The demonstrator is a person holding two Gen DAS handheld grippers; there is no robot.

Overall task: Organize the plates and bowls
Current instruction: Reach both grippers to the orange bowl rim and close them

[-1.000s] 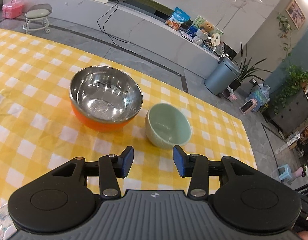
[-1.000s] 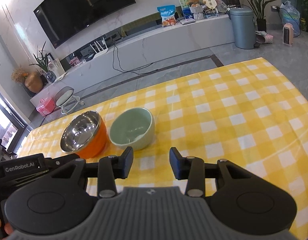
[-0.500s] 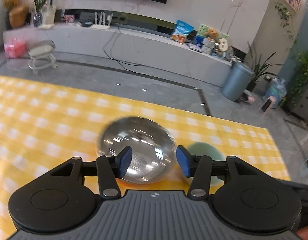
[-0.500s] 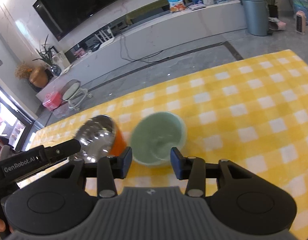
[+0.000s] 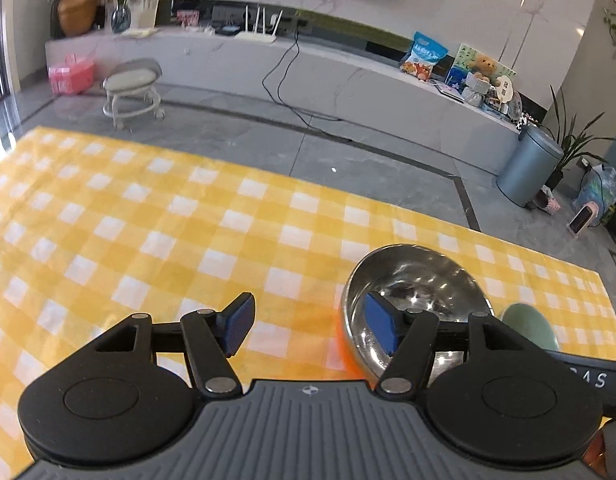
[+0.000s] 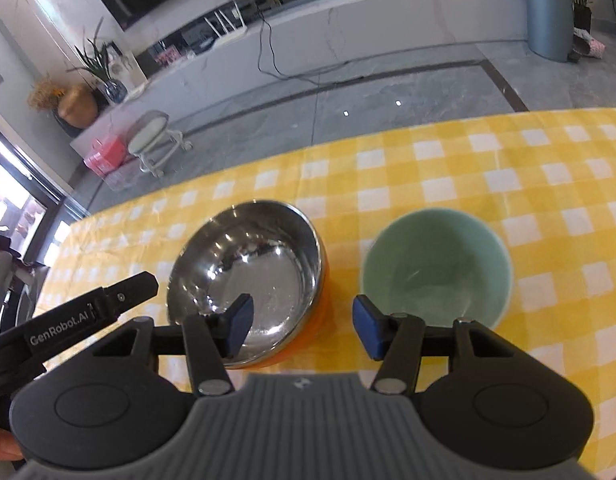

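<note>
A steel bowl with an orange outside [image 6: 248, 272] and a pale green ceramic bowl [image 6: 436, 264] stand side by side on the yellow checked tablecloth [image 6: 508, 168]. My right gripper [image 6: 300, 330] is open and empty, low over the gap between the two bowls at their near side. My left gripper [image 5: 308, 328] is open and empty, with its right finger over the steel bowl's [image 5: 416, 280] left rim. The green bowl [image 5: 528, 326] is mostly hidden behind the left gripper's body there. The left gripper's side [image 6: 88, 316] shows at the left of the right wrist view.
The tablecloth's far edge [image 5: 268, 164] drops to a grey tiled floor. Beyond are a small stool [image 5: 132, 88], a long white TV bench [image 5: 308, 64], a grey bin [image 5: 528, 168] and potted plants.
The left gripper has swung left and lower, so the steel bowl moved from the view's centre to its right. The right gripper has come closer to and lower over the two bowls.
</note>
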